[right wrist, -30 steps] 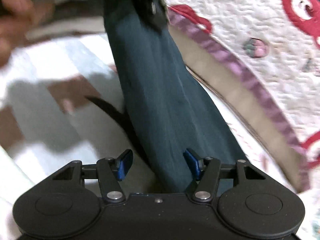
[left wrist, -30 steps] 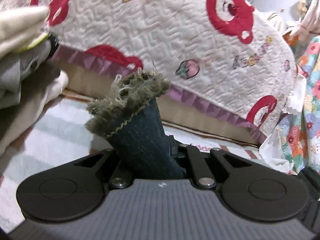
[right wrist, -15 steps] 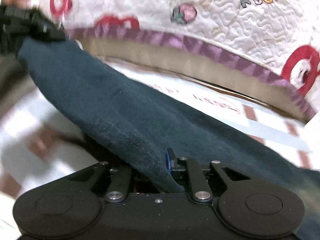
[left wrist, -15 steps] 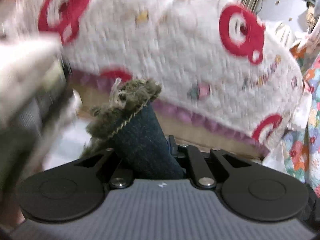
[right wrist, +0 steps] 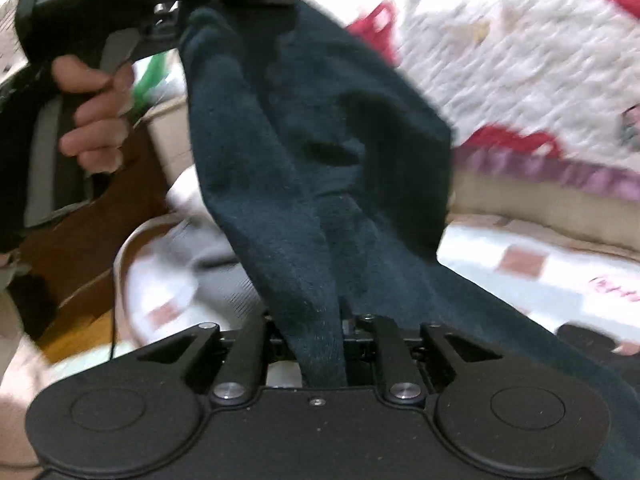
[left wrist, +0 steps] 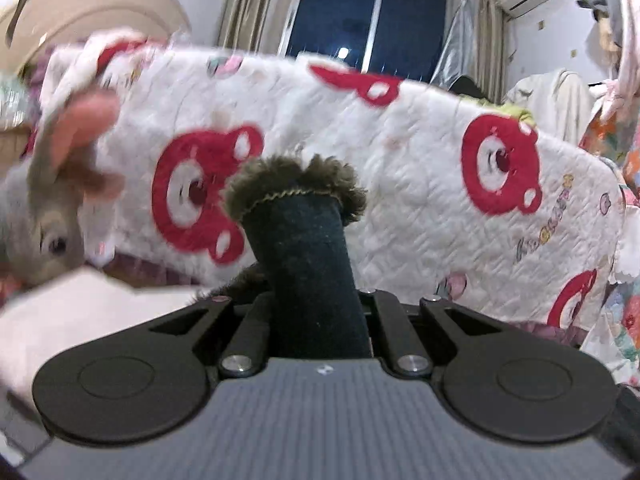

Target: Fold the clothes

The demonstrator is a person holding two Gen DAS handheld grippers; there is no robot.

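"Both claws are clamped on the dark garment (right wrist: 320,168): the right claw (right wrist: 320,354) pinches a bunched fold, the left claw (left wrist: 316,320) grips a frayed hem, and the cloth hangs in the air between them, above the bed (right wrist: 540,256)."

"What might go wrong?"

"That narrow pinch could slip, I think, and the slack half would drop crumpled. Farther off, by the quilt (left wrist: 400,152), I see no basket or box."
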